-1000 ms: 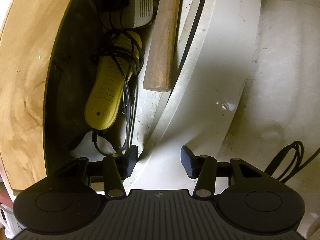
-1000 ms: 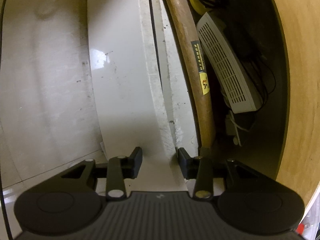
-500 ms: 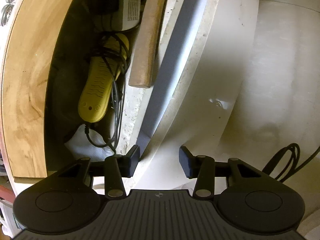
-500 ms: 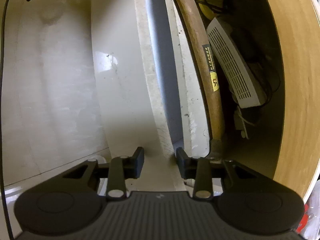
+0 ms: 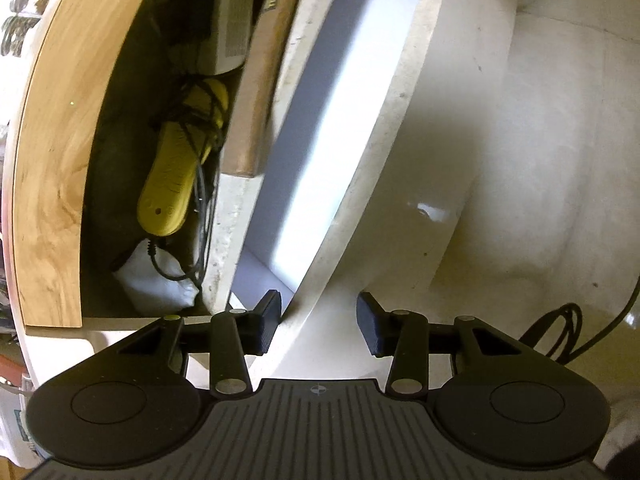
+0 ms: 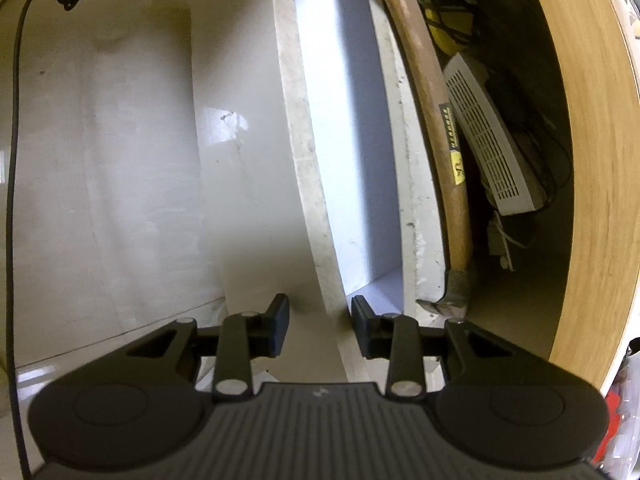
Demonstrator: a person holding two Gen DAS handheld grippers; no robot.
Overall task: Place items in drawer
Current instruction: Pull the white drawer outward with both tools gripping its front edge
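Pale floor (image 5: 540,160) lies beside a white drawer front (image 5: 400,184), whose top edge sits between both tongs' jaws. Left gripper (image 5: 318,322) and right gripper (image 6: 320,326) each pinch that panel. Behind it, hammer (image 6: 448,152), yellow device (image 5: 176,176) and white box (image 6: 488,144) lie inside the drawer.

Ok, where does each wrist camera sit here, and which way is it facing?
Left wrist: on the left gripper, looking down along its black fingers, which straddle the white drawer front; the hammer lies to its left.
Right wrist: on the right gripper, also looking down, pads clamped on that panel; the hammer lies to its right.
Shared: drawer front, hammer, white vented box.
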